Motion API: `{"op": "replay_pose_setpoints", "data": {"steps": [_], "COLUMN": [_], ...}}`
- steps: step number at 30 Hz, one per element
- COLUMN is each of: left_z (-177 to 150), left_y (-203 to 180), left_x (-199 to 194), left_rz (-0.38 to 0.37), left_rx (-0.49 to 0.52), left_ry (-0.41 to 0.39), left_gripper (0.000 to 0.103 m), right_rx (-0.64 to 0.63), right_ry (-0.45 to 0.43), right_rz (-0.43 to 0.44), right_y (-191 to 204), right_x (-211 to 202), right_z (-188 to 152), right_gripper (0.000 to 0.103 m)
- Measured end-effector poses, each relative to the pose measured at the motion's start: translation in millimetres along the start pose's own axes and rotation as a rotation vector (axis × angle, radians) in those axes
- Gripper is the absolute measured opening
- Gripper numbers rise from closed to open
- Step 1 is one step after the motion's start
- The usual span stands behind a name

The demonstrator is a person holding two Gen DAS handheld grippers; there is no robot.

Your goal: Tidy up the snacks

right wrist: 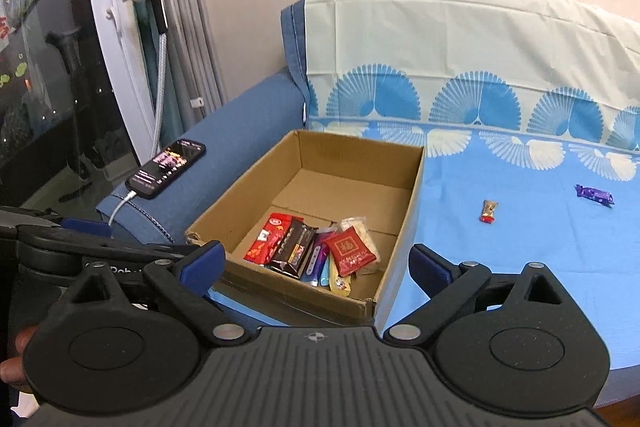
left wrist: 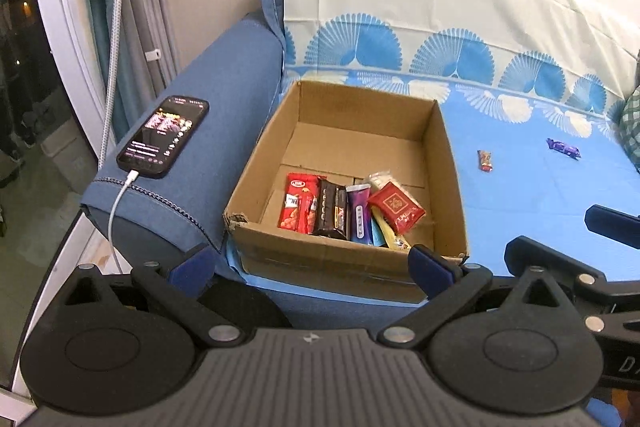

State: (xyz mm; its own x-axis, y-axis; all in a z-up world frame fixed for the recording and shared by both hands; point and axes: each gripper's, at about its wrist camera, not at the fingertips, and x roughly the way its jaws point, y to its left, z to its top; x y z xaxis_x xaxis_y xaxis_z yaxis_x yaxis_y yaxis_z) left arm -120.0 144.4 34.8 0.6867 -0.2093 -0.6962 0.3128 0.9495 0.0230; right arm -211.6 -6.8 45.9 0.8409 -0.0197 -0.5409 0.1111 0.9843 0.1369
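distance first: both remaining snacks lie on the blue sheet (right wrist: 520, 267) well out from the cardboard box (right wrist: 404, 195), off toward two o'clock from the right gripper (right wrist: 316, 263). small red candy (right wrist: 489, 211) nearer, purple wrapper (right wrist: 595, 195) farther out toward the same side. red candy's long axis runs roughly twelve to six in the right wrist view; purple wrapper's runs closer to ten to four. right gripper spread wide, nothing between the blue pads, hanging over the box's near corner. left gripper (left wrist: 316, 263) likewise spread and empty, low at the box's near wall (left wrist: 340, 263), with the same red candy (left wrist: 485, 161) and purple wrapper (left wrist: 564, 148) at about two o'clock, across the box's right wall. right gripper probably the better placed of the two, with open sheet rather than cardboard between it and the candy. packed snacks (right wrist: 316, 251) already bunched at the box's near end, rest of the floor bare. next reach likely wants a swing toward two o'clock, fingers set across the candy's short side.
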Motion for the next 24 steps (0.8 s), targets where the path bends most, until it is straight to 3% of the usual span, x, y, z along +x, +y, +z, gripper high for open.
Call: {"op": "replay_pose_setpoints", "data": {"steps": [12,24], "left_z": [-2,23], "left_y": [-14,-67], "left_x": [-10,16], "left_rz": [0.018,0.001], "left_rx": [0.047,0.139], "left_ry": [0.012,0.061], "left_gripper": [0.103,0.103], "right_rx": [0.022,0.091], "right_ry": [-0.053,-0.053], "right_rz": [0.014,-0.047], "right_y": [-6,-64], "right_x": [-17,-11], "right_z": [-3,-6], "right_gripper": [0.098,0.098]}}
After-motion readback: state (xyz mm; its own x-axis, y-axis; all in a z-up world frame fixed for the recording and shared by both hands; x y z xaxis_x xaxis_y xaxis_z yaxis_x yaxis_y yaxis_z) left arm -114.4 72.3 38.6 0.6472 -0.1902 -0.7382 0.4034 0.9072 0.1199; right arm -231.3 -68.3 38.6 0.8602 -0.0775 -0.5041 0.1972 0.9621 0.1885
